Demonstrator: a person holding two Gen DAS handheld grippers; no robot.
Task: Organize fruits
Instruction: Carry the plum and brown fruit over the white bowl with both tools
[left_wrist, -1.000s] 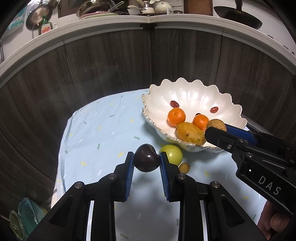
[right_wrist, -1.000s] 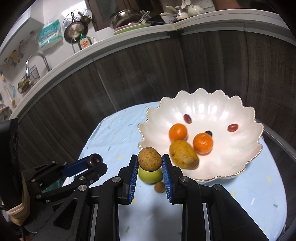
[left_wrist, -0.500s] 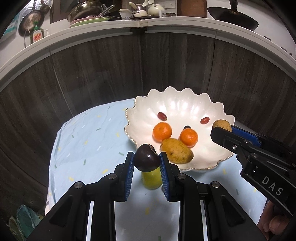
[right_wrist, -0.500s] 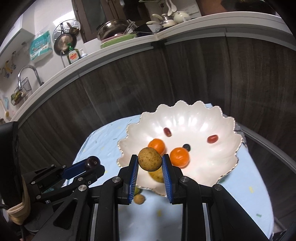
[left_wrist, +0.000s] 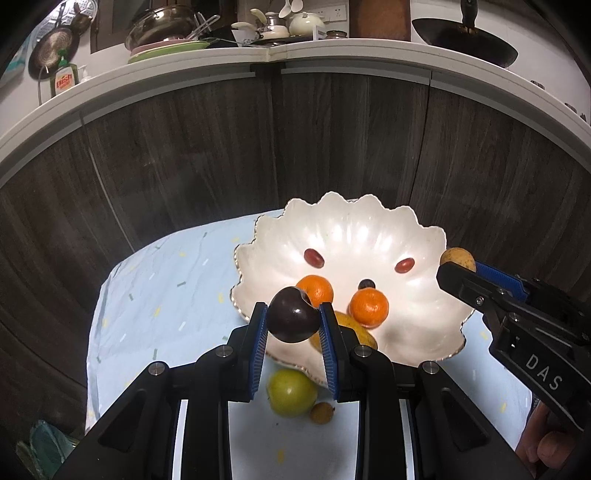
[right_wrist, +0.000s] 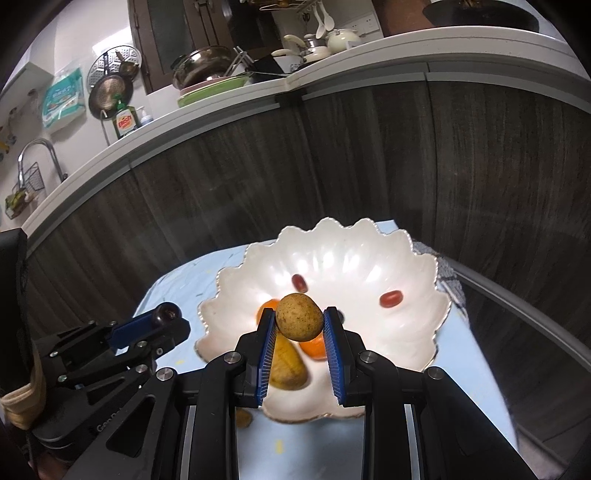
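My left gripper is shut on a dark purple plum, held over the near rim of the white scalloped bowl. My right gripper is shut on a brown speckled round fruit above the same bowl; that fruit also shows at the bowl's right rim in the left wrist view. In the bowl lie two oranges, a yellow-brown mango, two small red fruits and a dark berry. A green apple and a small brown fruit sit on the cloth.
The bowl rests on a small table under a light blue speckled cloth. Dark wood cabinet fronts curve close behind, topped by a white counter with pots and dishes. A person's fingers hold the right gripper.
Both grippers have carried their fruits forward and slightly up, from beside the bowl to over it. The apple and small brown fruit now sit below the left gripper's fingers.
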